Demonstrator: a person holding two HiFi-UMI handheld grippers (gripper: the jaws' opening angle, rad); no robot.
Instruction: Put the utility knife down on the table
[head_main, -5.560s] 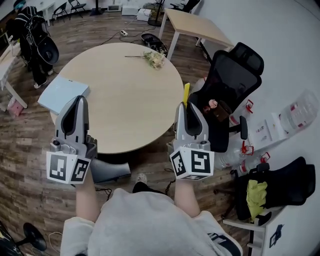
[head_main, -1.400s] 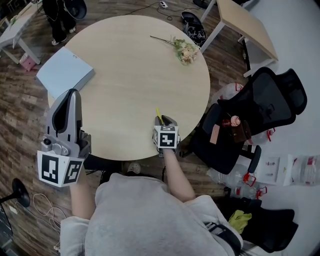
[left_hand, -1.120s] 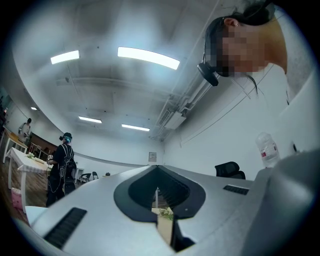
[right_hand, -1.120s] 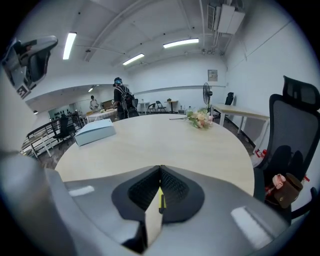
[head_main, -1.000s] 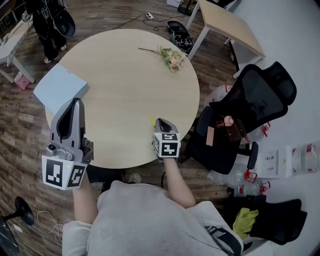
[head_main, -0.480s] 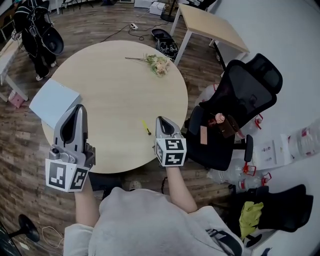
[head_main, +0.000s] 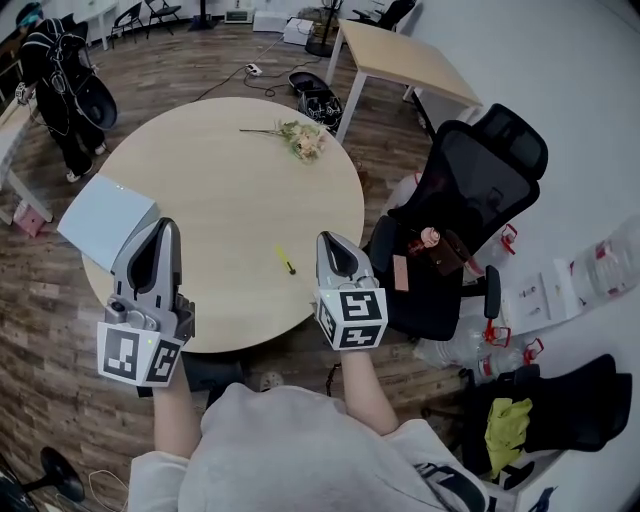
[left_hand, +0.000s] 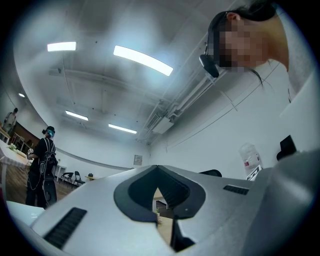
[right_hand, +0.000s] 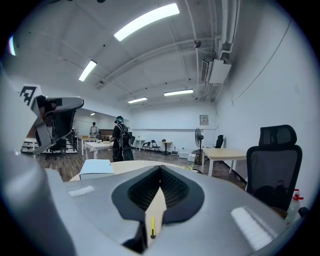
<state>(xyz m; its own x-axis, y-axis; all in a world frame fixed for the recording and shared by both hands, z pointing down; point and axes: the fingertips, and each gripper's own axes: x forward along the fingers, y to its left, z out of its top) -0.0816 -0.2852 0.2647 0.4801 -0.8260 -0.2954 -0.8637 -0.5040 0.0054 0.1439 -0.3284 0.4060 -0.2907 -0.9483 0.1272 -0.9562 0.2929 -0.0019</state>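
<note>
The utility knife (head_main: 286, 261), thin and yellow with a dark tip, lies flat on the round wooden table (head_main: 220, 180) near its front edge. My right gripper (head_main: 333, 240) hovers just right of it, apart from it, jaws together and holding nothing. In the right gripper view the knife (right_hand: 152, 226) shows through the narrow slit below the touching fingertips of the right gripper (right_hand: 160, 170). My left gripper (head_main: 162, 228) is held at the table's front left edge, shut and empty; the left gripper view aims it (left_hand: 156, 167) upward at the room.
A sprig of flowers (head_main: 303, 138) lies at the table's far side, a pale blue folder (head_main: 105, 215) at its left edge. A black office chair (head_main: 470, 200) stands close on the right. A small wooden table (head_main: 400, 50) and a person in black (head_main: 60, 70) stand farther off.
The knife left my right gripper and now rests on the table. The right gripper pulled back toward the near edge and closed. My left gripper stayed in place.
</note>
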